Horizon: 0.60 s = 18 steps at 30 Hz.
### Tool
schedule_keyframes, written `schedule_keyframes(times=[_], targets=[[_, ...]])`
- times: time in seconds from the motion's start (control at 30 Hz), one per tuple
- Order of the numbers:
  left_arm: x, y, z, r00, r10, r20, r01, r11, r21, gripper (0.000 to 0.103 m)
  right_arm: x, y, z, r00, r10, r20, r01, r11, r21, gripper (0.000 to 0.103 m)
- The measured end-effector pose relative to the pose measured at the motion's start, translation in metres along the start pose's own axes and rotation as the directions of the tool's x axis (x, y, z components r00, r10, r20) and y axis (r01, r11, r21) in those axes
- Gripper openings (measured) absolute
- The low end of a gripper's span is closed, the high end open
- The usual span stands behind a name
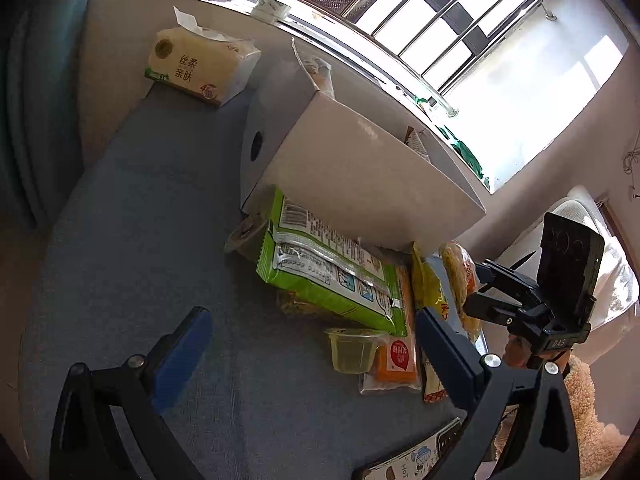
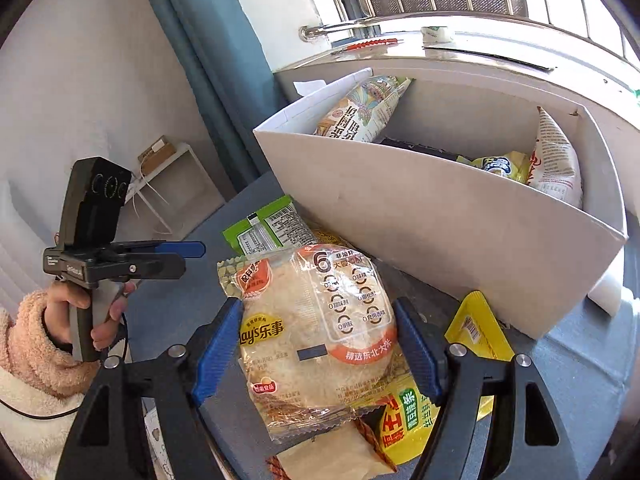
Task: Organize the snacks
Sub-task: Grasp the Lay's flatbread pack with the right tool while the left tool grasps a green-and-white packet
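A clear Lay's rice-cracker bag [image 2: 320,336] lies on top of the snack pile, and my right gripper [image 2: 318,332] is shut on its two sides. My left gripper [image 1: 316,340] stands open above the grey-blue table [image 1: 140,240], nothing gripped; a yellow jelly cup [image 1: 352,350] and an orange packet [image 1: 394,360] lie under its gap. A green packet [image 1: 328,276] leans against the white box [image 1: 360,168]. The box [image 2: 440,208] holds several snack bags [image 2: 360,112]. In the right wrist view a hand holds the left gripper [image 2: 188,250] at the left.
A tissue pack [image 1: 200,66] stands at the table's far corner against the wall. A yellow packet [image 2: 476,328] lies beside the box, under my right finger. The windowsill [image 2: 480,46] runs behind the box. A printed card [image 1: 408,464] lies at the near edge.
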<state>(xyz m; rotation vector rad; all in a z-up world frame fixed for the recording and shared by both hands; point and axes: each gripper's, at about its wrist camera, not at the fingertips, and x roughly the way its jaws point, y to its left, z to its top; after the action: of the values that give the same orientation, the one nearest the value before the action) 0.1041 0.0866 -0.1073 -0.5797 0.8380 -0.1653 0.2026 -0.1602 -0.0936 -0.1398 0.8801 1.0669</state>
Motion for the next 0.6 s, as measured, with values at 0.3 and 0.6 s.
schedule_keyframes(times=[0.3,0.6], targets=[[0.052,-0.006,0.040,0.994,0.021,-0.106,-0.014,0.998,0.067,0.102,-0.054,0.020,-0.063,0.992,-0.044,0.120,0.013,0.968,0.251,0.080],[0.040,-0.028,0.037,0.996,0.037,-0.086,-0.019,0.978,0.208,0.015,-0.078,0.024,-0.100,0.982,-0.070,0.173,0.002,0.929,0.369,0.080]])
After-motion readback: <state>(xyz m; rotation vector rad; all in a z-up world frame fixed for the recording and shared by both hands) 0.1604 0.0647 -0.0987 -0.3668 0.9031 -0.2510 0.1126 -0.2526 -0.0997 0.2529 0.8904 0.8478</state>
